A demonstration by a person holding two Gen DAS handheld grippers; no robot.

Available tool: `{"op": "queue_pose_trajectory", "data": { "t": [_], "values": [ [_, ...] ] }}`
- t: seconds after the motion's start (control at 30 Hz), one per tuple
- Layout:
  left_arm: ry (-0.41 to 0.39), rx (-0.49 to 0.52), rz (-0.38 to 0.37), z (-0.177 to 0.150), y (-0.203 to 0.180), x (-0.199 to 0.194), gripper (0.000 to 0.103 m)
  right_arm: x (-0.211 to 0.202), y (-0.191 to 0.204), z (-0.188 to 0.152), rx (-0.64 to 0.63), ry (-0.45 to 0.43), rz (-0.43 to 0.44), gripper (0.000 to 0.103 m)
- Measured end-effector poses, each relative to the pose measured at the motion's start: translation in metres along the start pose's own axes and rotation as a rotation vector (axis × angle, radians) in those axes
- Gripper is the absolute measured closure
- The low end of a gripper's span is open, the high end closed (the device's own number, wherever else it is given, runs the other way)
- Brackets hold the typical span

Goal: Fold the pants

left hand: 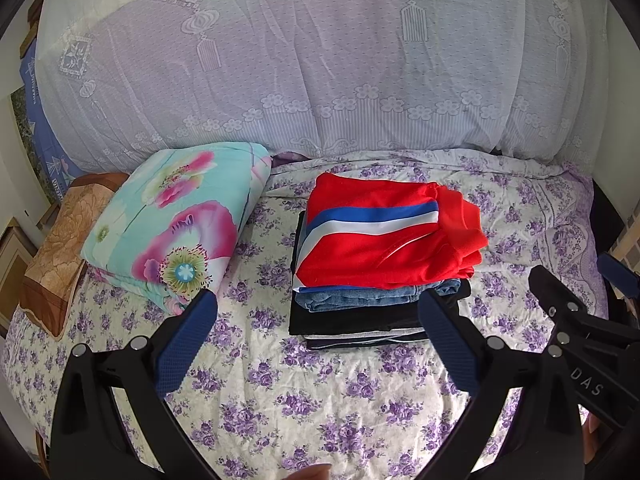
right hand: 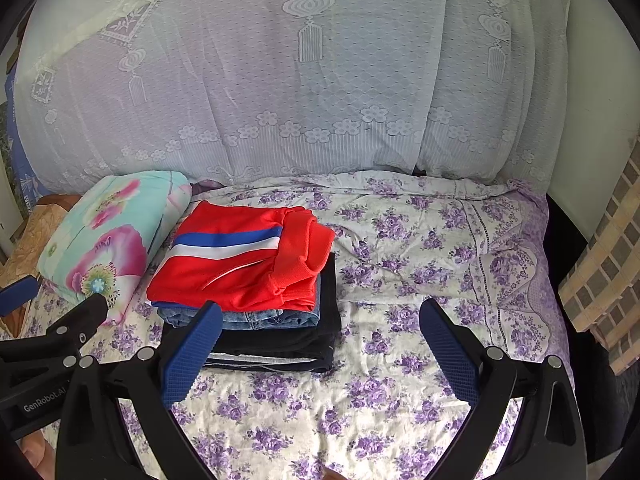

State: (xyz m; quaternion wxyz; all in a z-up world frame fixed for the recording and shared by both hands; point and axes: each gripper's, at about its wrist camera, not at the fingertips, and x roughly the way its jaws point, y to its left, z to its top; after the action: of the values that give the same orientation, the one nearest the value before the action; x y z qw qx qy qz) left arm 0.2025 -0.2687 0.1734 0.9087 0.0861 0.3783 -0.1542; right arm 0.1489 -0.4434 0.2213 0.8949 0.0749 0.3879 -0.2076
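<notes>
I'm holding both grippers, left gripper (left hand: 316, 312) and right gripper (right hand: 320, 324), w/ fingers spread, empty. Red pants (left hand: 384, 236) sitting folded atop the stack (right hand: 272, 340) at 12 o'clock on the bed (right hand: 400, 400). Fold looks done; next I'm prob. backing off.

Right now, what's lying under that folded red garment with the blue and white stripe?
Under the folded red striped garment sit folded blue denim jeans, then a black folded garment, then thin grey and dark layers. Only their front edges show; the rest is covered.
</notes>
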Motion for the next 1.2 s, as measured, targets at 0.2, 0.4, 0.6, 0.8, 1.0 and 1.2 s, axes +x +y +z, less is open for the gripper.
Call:
{"op": "queue_pose_trajectory", "data": {
  "t": [0.2, 0.4, 0.6, 0.8, 1.0, 1.2],
  "values": [
    [0.0, 0.002, -0.004, 0.0001, -0.0002, -0.0004, 0.005, 0.0001, -0.0007, -0.0002, 0.0, 0.001, -0.002, 0.004],
    [0.0, 0.002, -0.003, -0.0001, -0.0009, -0.0008, 0.005, 0.0001, -0.0011, -0.0002, 0.0, 0.001, -0.001, 0.004],
    [0.001, 0.003, -0.006, 0.0001, -0.0013, -0.0013, 0.005, 0.0004, -0.0011, -0.0002, 0.0, 0.001, -0.003, 0.004],
    [0.003, 0.006, -0.007, 0.0003, -0.002, -0.0013, 0.005, 0.0007, -0.0043, -0.0008, 0.002, 0.003, -0.005, 0.004],
    [0.0, 0.007, -0.008, 0.0003, -0.0025, -0.0016, 0.005, 0.0007, -0.0066, -0.0013, 0.004, 0.004, -0.007, 0.004],
    [-0.037, 0.029, 0.001, -0.0001, -0.006, -0.0036, 0.005, 0.0014, -0.0071, -0.0013, 0.004, 0.005, -0.004, 0.004]
  ]
}}
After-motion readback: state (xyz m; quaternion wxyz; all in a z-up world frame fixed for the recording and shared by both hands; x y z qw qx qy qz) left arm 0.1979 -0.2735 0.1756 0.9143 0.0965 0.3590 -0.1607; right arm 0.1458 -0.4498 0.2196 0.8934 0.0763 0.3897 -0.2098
